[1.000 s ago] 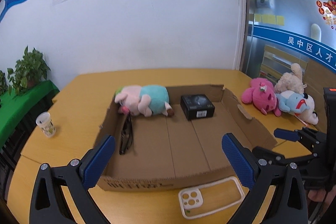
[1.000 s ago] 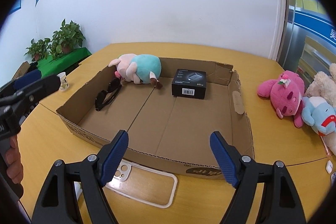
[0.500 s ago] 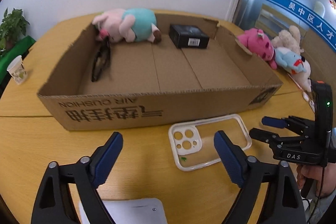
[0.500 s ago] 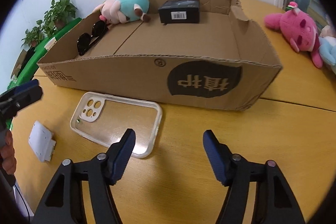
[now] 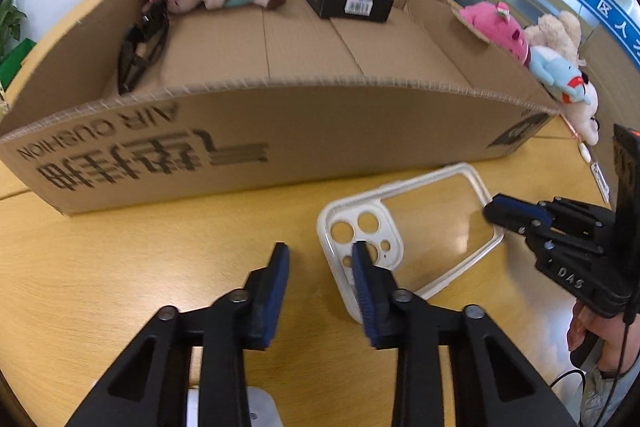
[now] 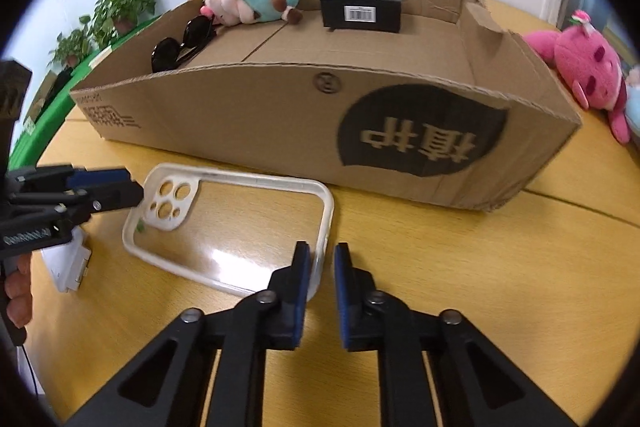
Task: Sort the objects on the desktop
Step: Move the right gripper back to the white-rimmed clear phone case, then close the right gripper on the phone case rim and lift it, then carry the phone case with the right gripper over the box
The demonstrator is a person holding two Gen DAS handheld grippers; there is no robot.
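Now the clear phone case (image 6: 236,227) lies flat on the table (image 6: 480,267), just before the cardboard box (image 6: 280,123). My right gripper (image 6: 322,259) straddles its end rim, jaws narrow but not clenched; my left gripper (image 5: 320,263) is half-open at the camera end. I should close squarely on the thin rim, then lift level.

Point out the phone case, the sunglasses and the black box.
phone case (image 6: 188,201), right wrist view, on its white camera corner.
sunglasses (image 6: 165,54), right wrist view, on the nearer lens.
black box (image 5: 352,5), left wrist view, on its barcode side.
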